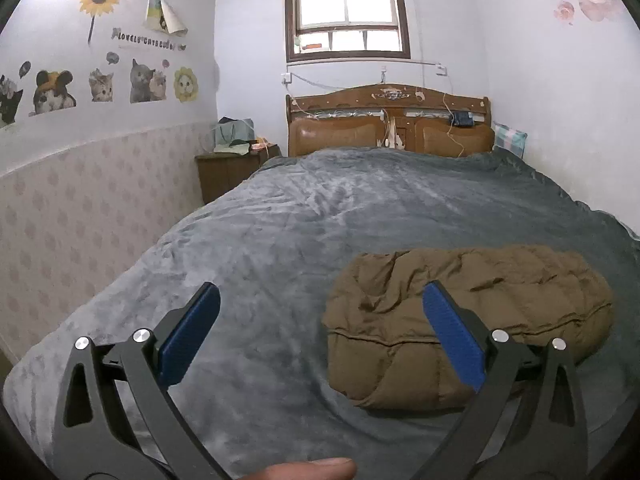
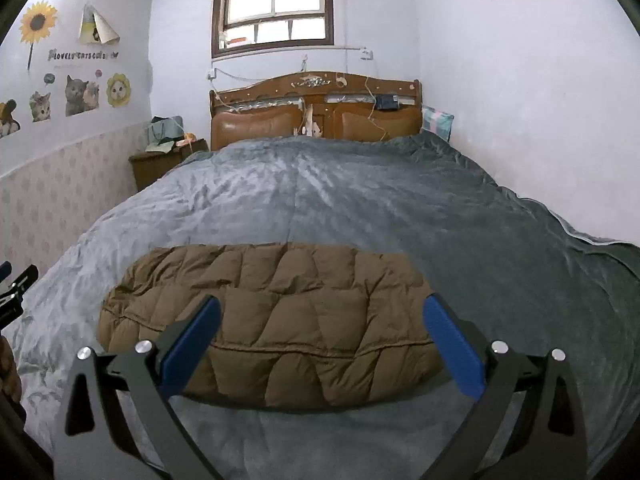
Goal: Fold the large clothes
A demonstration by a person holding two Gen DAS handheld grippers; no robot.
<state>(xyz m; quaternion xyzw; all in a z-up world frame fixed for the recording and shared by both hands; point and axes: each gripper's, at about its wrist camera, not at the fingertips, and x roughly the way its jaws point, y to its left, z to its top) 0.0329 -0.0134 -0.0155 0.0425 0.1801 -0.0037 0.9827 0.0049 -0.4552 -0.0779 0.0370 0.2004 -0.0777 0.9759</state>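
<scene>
A brown quilted puffer jacket (image 1: 460, 312) lies folded into a compact bundle on the grey bedspread (image 1: 320, 216), near the foot of the bed. My left gripper (image 1: 320, 300) is open and empty, held above the bed just left of the jacket, its right finger over the jacket's left part. In the right wrist view the jacket (image 2: 272, 320) lies directly ahead. My right gripper (image 2: 320, 312) is open and empty, its blue pads (image 2: 452, 352) spread over the jacket's near edge. The left gripper's tip (image 2: 16, 284) shows at the left edge of that view.
The wooden headboard (image 1: 388, 124) stands at the far end under a window (image 1: 348, 12). A bedside cabinet (image 1: 232, 168) with bags stands at the far left. Walls close in on both sides. A pillow (image 1: 510, 140) leans at the far right corner.
</scene>
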